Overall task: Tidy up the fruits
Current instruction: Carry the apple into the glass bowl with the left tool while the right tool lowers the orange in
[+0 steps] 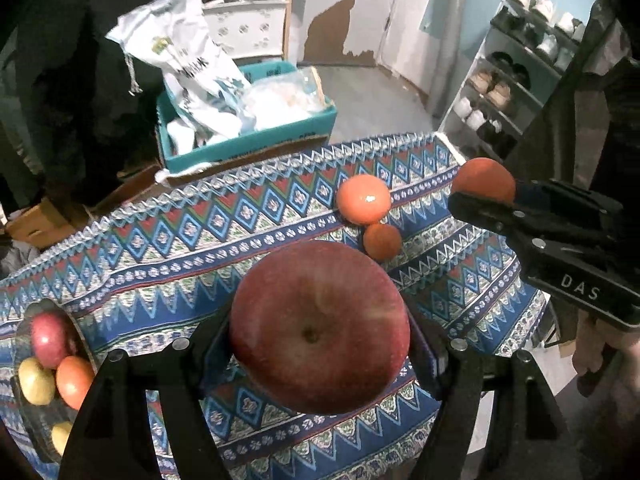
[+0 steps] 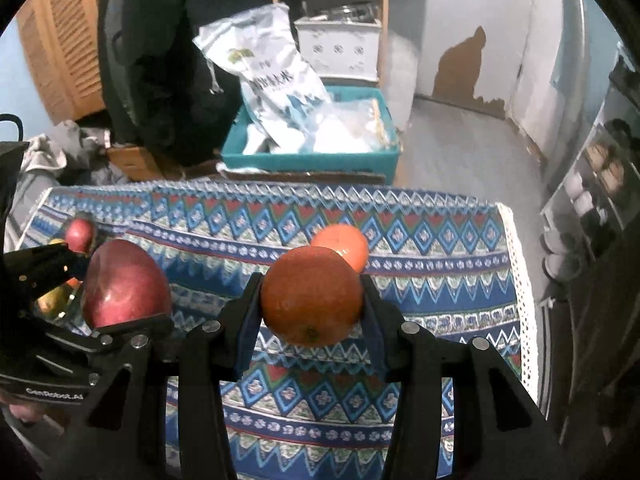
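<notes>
My left gripper (image 1: 320,332) is shut on a big red apple (image 1: 320,326), held above the patterned tablecloth (image 1: 180,256). It also shows in the right wrist view (image 2: 126,282) at the left. My right gripper (image 2: 312,300) is shut on an orange (image 2: 312,296), held above the cloth; the orange also shows in the left wrist view (image 1: 484,180) at the right. A large orange (image 1: 363,199) and a small orange (image 1: 382,241) lie on the cloth. A glass bowl (image 1: 24,412) at the left holds a red apple (image 1: 50,338), an orange and yellow fruits.
Beyond the table's far edge stands a teal box (image 1: 248,144) with white bags. A shoe rack (image 1: 516,80) stands at the right. Cardboard boxes (image 1: 44,216) lie on the floor at the left. A wooden shelf (image 2: 332,20) stands behind.
</notes>
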A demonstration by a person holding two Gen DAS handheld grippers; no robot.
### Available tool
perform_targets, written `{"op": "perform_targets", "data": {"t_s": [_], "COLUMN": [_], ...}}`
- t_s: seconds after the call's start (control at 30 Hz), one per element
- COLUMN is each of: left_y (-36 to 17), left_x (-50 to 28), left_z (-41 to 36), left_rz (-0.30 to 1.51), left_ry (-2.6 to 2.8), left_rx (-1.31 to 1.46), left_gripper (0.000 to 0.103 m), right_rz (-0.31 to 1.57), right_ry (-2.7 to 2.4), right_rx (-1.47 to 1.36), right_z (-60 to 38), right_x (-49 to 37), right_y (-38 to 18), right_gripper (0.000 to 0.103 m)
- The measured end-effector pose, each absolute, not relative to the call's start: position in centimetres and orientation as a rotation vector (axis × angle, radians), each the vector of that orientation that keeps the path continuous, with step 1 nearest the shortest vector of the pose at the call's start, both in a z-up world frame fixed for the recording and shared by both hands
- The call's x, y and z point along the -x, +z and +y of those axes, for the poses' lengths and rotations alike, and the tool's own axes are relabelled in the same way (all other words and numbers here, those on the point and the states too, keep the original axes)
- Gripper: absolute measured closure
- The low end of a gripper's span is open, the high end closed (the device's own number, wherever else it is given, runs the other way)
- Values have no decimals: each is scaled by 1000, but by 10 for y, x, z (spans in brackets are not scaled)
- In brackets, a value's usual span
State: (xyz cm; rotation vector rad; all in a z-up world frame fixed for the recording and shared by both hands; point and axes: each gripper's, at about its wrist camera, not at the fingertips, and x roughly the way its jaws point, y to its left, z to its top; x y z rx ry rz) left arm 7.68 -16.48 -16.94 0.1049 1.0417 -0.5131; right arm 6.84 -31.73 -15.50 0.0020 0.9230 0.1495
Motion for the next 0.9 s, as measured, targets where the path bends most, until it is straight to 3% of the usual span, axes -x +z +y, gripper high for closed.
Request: {"op": "perform_targets", "data": {"t_s": [0.9], "left_y": [-97], "left_x": [-40], "left_z": [-76], "left_rz": [891], "left_ry": [-448], "left_rx": [-34], "left_gripper": [26], "right_rz": [792], "right_ry": [350], "right_rx": [-4], "right_z": [-231], "right_x": [-61], "right_y": [-78], "right_gripper": [58]}}
